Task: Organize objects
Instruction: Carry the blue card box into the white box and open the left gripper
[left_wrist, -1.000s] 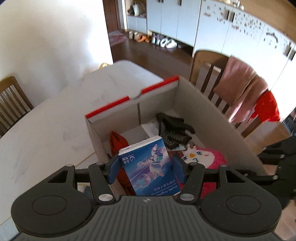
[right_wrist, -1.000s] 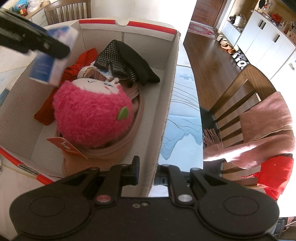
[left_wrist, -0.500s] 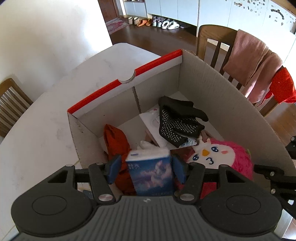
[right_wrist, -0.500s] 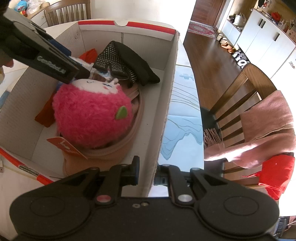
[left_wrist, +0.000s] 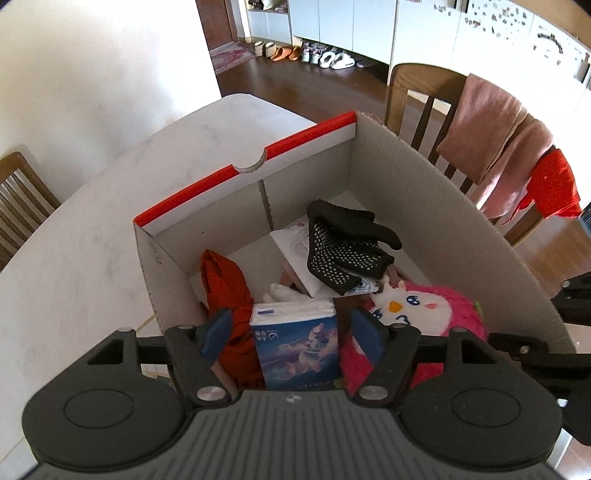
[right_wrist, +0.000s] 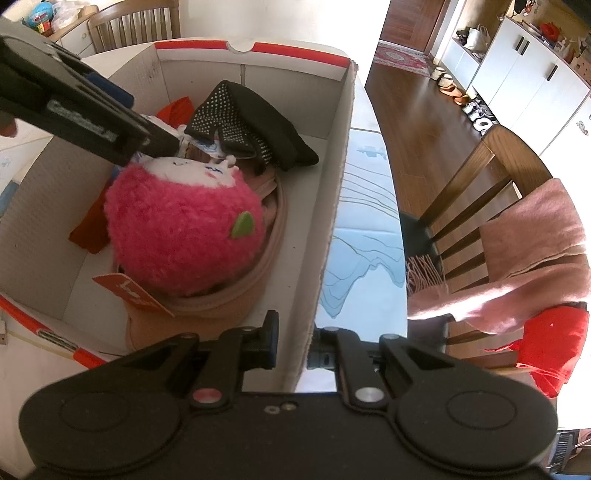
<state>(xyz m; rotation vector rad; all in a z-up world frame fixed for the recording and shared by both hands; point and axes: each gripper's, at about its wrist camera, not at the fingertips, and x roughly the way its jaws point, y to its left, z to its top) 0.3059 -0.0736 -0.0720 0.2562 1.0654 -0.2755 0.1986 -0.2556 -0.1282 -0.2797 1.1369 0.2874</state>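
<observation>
Two grippers are in use. My left gripper (left_wrist: 291, 338) hangs inside the cardboard box (left_wrist: 424, 206) with its jaws opening; the blue tissue pack (left_wrist: 297, 347) stands between the pads, and a gap shows on both sides of it, so neither pad presses on it. The pack sits directly ahead of my fingertips, with the orange cloth (left_wrist: 225, 284) on its left and the pink plush toy (left_wrist: 417, 314) on its right.

Handling, as I judge it: the pack is light, soft and film-wrapped, hence compressible and somewhat slick. If I regrip, I take it across the two narrow side faces, mid-height, with moderate pressure.

My right gripper (right_wrist: 293, 345) is pressed together on the near wall of the box, pinching the cardboard edge.
</observation>
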